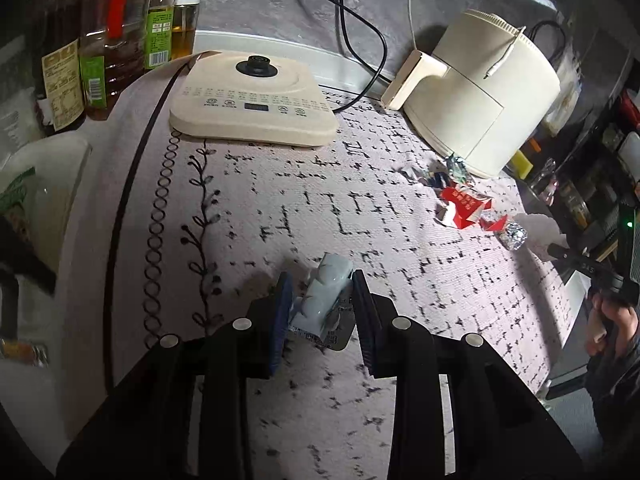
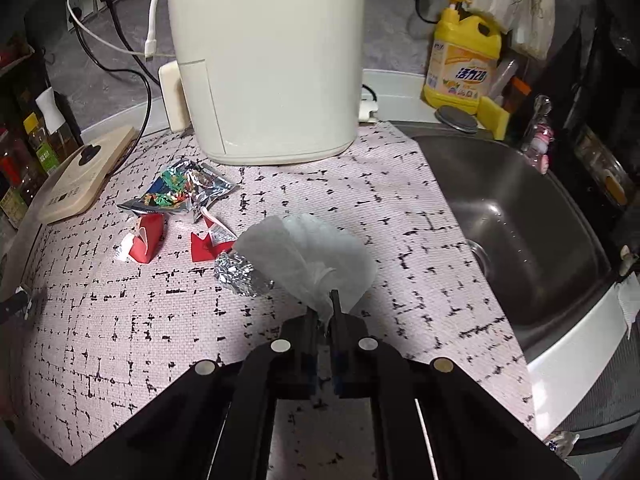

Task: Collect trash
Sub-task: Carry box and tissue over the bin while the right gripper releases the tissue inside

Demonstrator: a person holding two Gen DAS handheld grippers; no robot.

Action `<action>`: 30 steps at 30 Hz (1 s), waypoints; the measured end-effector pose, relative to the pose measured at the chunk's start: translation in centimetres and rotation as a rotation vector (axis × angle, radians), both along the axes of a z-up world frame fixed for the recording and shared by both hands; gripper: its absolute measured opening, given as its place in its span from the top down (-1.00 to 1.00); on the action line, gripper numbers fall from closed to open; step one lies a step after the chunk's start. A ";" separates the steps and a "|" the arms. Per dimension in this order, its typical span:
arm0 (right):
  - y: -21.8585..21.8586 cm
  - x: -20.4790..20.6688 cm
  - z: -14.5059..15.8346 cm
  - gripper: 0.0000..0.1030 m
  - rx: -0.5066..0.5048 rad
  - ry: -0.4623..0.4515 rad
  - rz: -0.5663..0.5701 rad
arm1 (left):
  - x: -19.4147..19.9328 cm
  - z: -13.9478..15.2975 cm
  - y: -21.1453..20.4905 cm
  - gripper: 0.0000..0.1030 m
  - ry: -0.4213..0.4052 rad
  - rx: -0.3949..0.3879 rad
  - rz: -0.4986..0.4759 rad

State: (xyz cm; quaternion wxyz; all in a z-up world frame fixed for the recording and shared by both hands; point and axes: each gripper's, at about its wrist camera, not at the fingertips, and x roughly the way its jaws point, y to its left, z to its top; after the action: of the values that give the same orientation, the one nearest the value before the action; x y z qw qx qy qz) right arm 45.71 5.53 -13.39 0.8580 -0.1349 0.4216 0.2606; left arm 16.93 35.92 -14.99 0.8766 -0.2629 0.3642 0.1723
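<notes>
pale wrapper [image 1: 326,300] pinched | white tissue [image 2: 316,260] pinched | red scraps [image 2: 146,240] on mat

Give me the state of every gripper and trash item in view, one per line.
left gripper: shut on pale crumpled wrapper
right gripper: shut on white tissue
foil ball: loose on cloth
red packet: torn, lying flat
colourful foil bag: opened, crumpled

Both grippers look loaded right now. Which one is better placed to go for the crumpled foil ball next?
Right. The right gripper, shut on a white tissue, sits just beside the foil ball. The left gripper, shut on a pale blue wrapper, is far across the mat. Either must unload first.
</notes>
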 end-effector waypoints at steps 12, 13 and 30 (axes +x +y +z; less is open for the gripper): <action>-9.8 -4.4 3.7 0.90 0.107 -0.034 0.006 | 2.5 1.7 -8.7 0.41 -0.014 0.017 -0.114; -10.8 -4.9 3.9 0.90 0.110 -0.038 0.009 | 2.7 1.9 -9.5 0.41 -0.016 0.020 -0.128; -29.6 -12.8 3.5 0.90 0.195 0.041 -0.126 | 6.8 2.8 -26.7 0.41 -0.037 0.015 -0.381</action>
State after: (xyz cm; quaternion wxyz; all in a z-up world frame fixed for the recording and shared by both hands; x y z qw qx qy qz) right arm 32.87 -24.09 -9.86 0.8730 -0.0185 0.4193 0.2485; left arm 23.76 9.19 -12.22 0.9020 -0.1858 0.3897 0.0011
